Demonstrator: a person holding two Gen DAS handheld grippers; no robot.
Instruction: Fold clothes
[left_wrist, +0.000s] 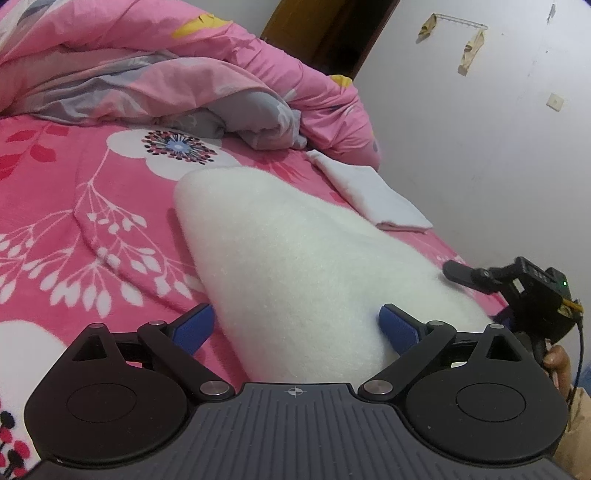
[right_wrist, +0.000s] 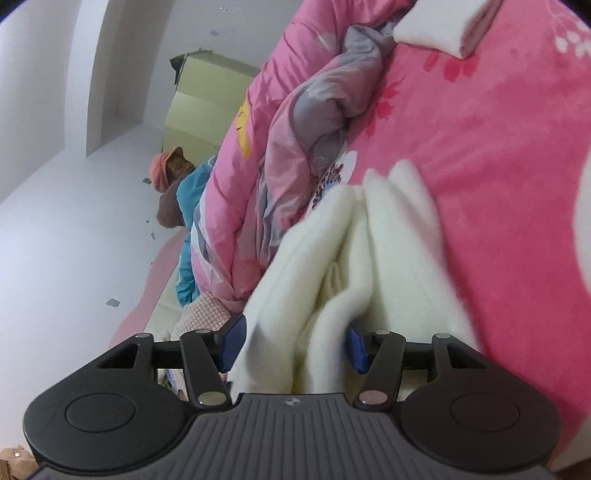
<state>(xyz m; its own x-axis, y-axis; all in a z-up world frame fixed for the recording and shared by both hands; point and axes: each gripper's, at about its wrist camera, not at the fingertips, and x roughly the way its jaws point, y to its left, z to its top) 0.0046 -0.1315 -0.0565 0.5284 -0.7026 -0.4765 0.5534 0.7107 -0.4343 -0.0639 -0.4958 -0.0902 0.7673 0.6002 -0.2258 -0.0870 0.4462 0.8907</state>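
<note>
The left wrist view looks forward and slightly down along its black gripper (left_wrist: 297, 326) with blue pads, close over a fluffy white folded garment (left_wrist: 295, 266) on the pink floral bedsheet (left_wrist: 74, 192), facing the crumpled pink and grey quilt (left_wrist: 184, 81) and a white wall; the other gripper (left_wrist: 517, 288) shows at its right edge. The right wrist view is rolled sideways, very near the same white garment (right_wrist: 332, 277). Both share the quilt (right_wrist: 295, 147), bedsheet (right_wrist: 480, 147) and a small folded white cloth (left_wrist: 373, 195) (right_wrist: 443, 26)

a home bedroom, bed under a pink floral blanket (left_wrist: 74, 206), rumpled pink quilt (left_wrist: 166, 74), wooden door (left_wrist: 325, 33)
</note>
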